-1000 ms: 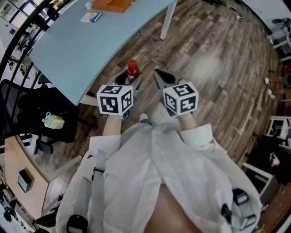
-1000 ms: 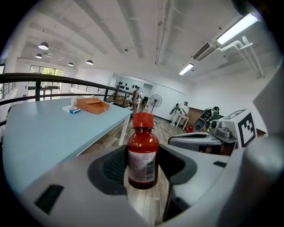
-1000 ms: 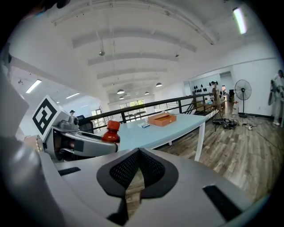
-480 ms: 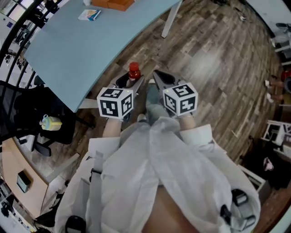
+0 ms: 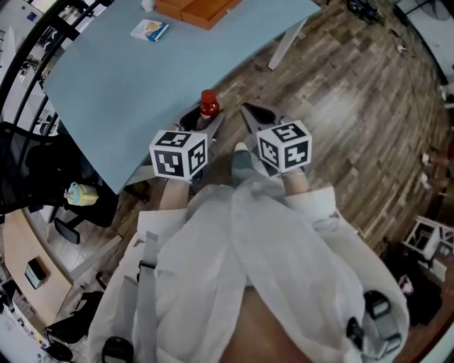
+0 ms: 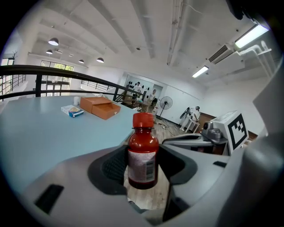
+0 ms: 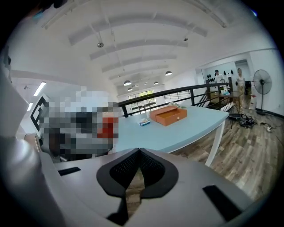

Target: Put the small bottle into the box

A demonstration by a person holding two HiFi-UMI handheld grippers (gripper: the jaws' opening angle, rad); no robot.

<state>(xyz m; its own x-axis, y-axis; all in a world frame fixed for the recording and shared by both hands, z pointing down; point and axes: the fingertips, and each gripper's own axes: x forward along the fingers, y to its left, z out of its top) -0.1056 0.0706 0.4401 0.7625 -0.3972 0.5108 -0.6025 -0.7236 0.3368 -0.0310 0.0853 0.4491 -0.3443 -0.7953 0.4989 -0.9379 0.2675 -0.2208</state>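
small bottle (image 6: 142, 155): red cap, upright, clamped between left gripper (image 6: 143, 167) jaws
right gripper (image 7: 139, 155): jaws pressed together, empty
box (image 7: 168, 115): orange, on blue table (image 5: 120, 85), well apart

The tabletop (image 5: 120, 85) now fills more of the head view, and the orange box (image 5: 195, 8) at its far end shows more fully. The small bottle (image 5: 208, 104) in the left gripper (image 5: 203, 122) is now at the tabletop's near edge rather than out over the floor (image 5: 340, 92).

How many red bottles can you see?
1. The red bottle stands upright, clamped between the left gripper's jaws, near the blue table's edge. No other shows.
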